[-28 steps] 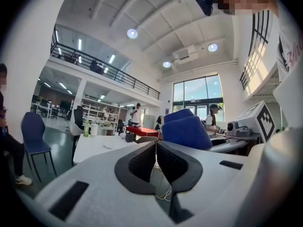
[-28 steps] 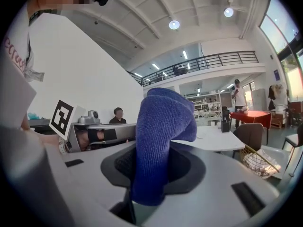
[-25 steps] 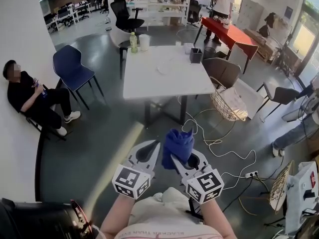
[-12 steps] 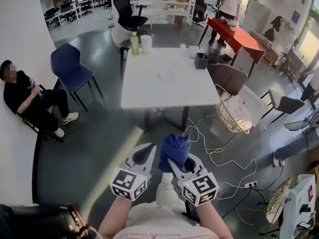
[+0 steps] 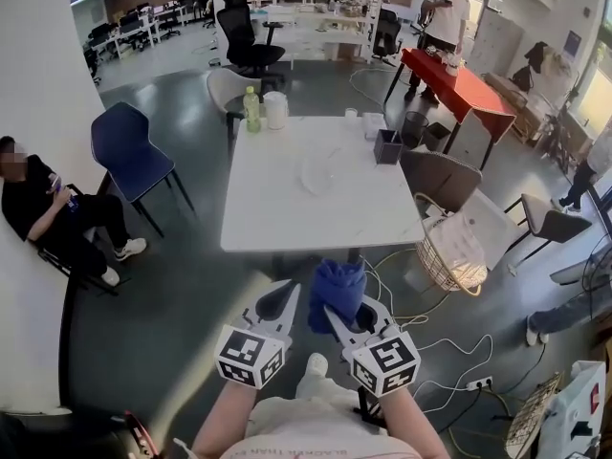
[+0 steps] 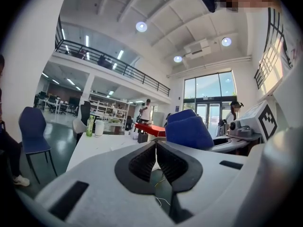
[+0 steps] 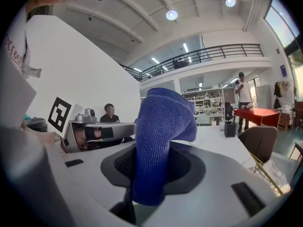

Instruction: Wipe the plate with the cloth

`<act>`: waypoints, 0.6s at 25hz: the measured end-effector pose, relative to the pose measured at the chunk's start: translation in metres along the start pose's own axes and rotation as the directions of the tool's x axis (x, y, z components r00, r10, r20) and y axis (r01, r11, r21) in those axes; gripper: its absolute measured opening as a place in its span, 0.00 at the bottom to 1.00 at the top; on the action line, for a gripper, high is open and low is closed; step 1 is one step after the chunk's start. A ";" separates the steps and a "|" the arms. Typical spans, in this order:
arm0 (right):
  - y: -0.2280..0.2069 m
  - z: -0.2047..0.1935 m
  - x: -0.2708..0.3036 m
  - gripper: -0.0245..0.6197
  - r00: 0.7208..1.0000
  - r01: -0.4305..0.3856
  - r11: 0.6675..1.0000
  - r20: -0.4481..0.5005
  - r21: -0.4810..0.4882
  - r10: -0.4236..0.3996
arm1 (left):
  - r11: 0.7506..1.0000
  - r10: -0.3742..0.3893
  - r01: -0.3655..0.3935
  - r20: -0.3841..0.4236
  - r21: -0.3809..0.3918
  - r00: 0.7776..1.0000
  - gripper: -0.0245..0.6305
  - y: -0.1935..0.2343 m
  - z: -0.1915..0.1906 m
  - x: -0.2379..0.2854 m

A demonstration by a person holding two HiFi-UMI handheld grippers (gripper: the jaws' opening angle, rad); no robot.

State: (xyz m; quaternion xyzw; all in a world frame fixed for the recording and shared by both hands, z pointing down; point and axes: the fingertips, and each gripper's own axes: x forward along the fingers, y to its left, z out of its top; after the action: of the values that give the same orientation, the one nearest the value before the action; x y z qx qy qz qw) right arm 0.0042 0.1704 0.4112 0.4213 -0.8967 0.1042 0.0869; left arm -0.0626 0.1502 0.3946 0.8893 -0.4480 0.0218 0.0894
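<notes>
Gripping bunched blue terry cloth (image 5: 339, 288) in your right gripper (image 5: 333, 308), left gripper (image 5: 290, 293) pinched empty, approach step: next reach the pale round plate (image 5: 317, 175) at 12 o'clock.

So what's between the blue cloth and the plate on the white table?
In the head view, just bare white table and a sliver of floor separate the cloth from the plate.

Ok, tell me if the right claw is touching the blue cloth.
Touching. The right gripper view shows the right claw clamped shut on the blue cloth.
</notes>
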 end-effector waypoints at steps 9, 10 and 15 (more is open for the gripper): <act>-0.083 0.016 0.055 0.22 1.000 -0.010 1.000 -0.018 0.006 0.010 | 0.999 0.044 -0.044 0.017 -0.004 0.999 0.04 0.037 0.016 0.096; -0.089 0.017 0.061 0.22 1.000 -0.011 1.000 -0.021 0.007 0.012 | 0.999 0.046 -0.046 0.016 -0.002 0.999 0.04 0.041 0.016 0.103; -0.116 0.017 0.087 0.22 0.999 -0.015 1.000 -0.036 0.019 0.016 | 0.998 0.060 -0.058 0.047 -0.029 0.997 0.05 0.060 0.020 0.128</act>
State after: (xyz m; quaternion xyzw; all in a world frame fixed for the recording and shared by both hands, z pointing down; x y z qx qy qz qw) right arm 0.0379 0.0300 0.4290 0.4130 -0.8973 0.1208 0.0986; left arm -0.0354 0.0104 0.3984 0.8746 -0.4763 -0.0033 0.0903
